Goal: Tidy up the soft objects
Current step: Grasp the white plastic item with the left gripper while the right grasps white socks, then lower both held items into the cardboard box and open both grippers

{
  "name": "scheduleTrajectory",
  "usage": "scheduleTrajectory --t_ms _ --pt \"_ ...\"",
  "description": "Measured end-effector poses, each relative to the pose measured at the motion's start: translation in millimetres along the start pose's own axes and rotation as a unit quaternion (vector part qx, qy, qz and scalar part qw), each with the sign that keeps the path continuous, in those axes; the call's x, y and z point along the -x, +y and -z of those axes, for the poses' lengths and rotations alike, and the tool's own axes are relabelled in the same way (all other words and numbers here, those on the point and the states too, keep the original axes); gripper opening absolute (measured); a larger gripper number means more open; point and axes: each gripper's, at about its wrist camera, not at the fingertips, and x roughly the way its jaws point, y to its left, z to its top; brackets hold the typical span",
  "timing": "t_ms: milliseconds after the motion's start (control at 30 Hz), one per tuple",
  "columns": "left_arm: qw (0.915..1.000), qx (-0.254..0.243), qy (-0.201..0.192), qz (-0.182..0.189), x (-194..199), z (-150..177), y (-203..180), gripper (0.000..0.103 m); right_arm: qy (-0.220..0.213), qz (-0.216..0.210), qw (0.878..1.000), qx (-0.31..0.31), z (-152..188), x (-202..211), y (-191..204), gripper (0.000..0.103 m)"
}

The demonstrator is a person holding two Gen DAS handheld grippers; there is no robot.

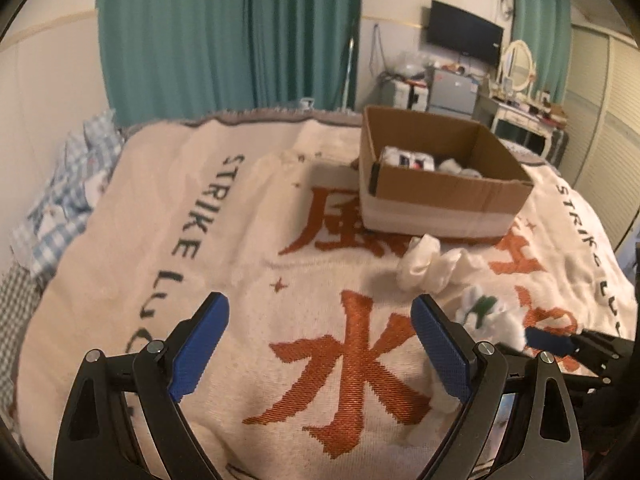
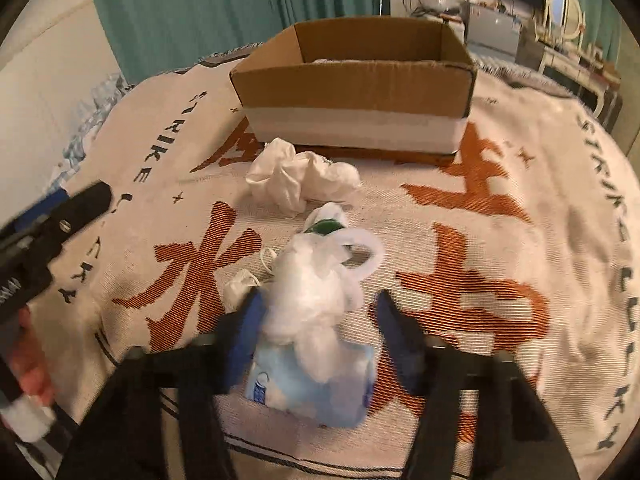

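A bedroom with teal curtains (image 1: 224,36) behind, and a bed spread with a cream blanket (image 1: 224,216) woven with big orange characters and dark lettering along its sides. A cardboard box (image 1: 440,178) sits open on the far half of the blanket, a few white soft things already lying inside it. The left gripper (image 1: 320,344) tilts down over the blanket with its blue pads spread wide and nothing between them; bare blanket lies all around it, with open room to the left edge of the bed. To its right the right gripper (image 2: 316,344) points steeply down at the near part of the blanket, its fingers either side of a fluffy white bundle (image 2: 316,292) with a pale blue packet under it; the left pad touches the fluff, but blur hides whether the right pad presses it. A crumpled white cloth (image 2: 296,178) lies between that bundle and the box, just beside the box's near wall
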Motion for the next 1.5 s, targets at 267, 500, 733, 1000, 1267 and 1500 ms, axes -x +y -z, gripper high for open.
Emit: scheduleTrajectory --t_ms 267,500,733,1000,1267,1500 --pt "0.9996 0.006 0.0 0.027 3.8 2.3 -6.7 0.094 -0.032 -0.009 0.999 -0.008 -7.9 28.4 -4.4 0.028" --pt "0.996 -0.035 0.043 0.069 1.0 16.5 -43.8 0.092 -0.063 0.034 0.997 -0.031 -11.5 60.6 -29.9 0.028" --pt "0.9908 -0.087 0.057 0.087 -13.6 34.5 -87.5 0.082 -0.05 0.046 0.996 -0.055 -5.5 52.6 -50.3 0.028" --pt "0.986 -0.087 0.094 0.107 -43.1 41.9 -96.2 0.035 -0.022 0.055 0.997 -0.046 -4.0 26.1 -48.5 0.028" --pt "0.9829 -0.092 0.087 0.134 -29.1 42.8 -91.9 0.03 -0.016 0.04 0.998 -0.033 -3.5 22.5 -40.6 0.028" --pt "0.984 -0.098 0.05 0.14 14.1 28.5 -86.8 0.03 -0.047 0.03 0.997 -0.044 0.5 64.7 -35.7 0.028"
